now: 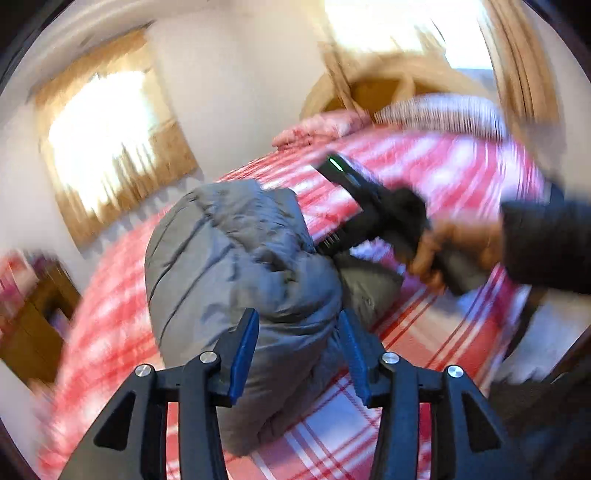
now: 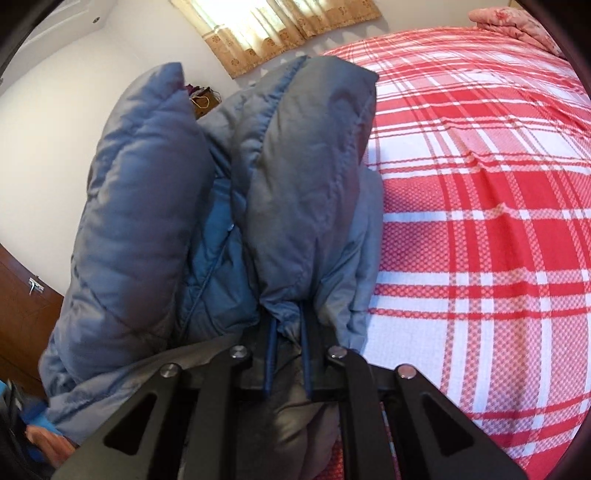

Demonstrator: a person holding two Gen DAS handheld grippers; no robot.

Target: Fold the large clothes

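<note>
Clamped tight, the right gripper (image 2: 288,328) pinches a fold of the grey-blue padded jacket (image 2: 207,206), which sits bunched in a puffy heap on the red-and-white plaid bedspread (image 2: 480,221). Half-open, the left gripper (image 1: 297,334) hangs just above the heap with nothing between its blue pads (image 1: 243,350). A sleeved hand (image 1: 454,251) drives the right tool. Slick, springy padding may slip from so small a pinch, or the heap may puff open once pulled, spoiling the fold. Curtained windows (image 2: 273,33) stand beyond.
</note>
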